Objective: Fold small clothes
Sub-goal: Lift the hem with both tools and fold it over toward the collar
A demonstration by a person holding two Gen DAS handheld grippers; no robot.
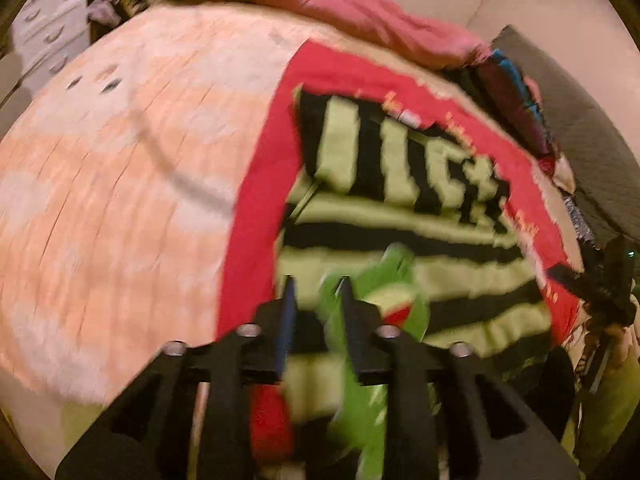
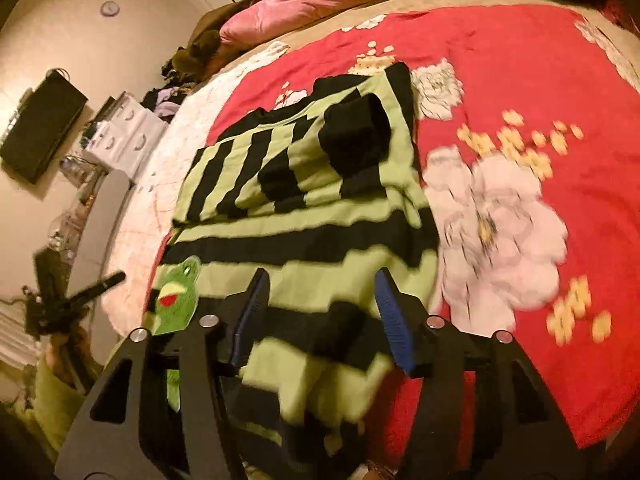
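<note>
While you hold both tools over the bed, the small black-and-lime-green striped knitted sweater [image 2: 304, 184] lies on the red blanket with large white flowers [image 2: 520, 80], a striped sleeve folded across its far part. A green frog patch with a red mouth [image 2: 176, 296] sits on its near left side. Your right hand-held gripper [image 2: 320, 316] stands wide, its blue-padded fingers [image 2: 390, 320] apart above the sweater's near hem, and the knit passes between them without being pinched. Your left hand-held gripper [image 1: 318, 308] is only narrowly parted, right over the frog patch; the picture is too blurred to say whether it touches the knit. Left of the red blanket lies a pale peach quilted bedspread [image 1: 120, 180]. At the far end of the bed rests a pink pillow [image 2: 288, 4].
</note>
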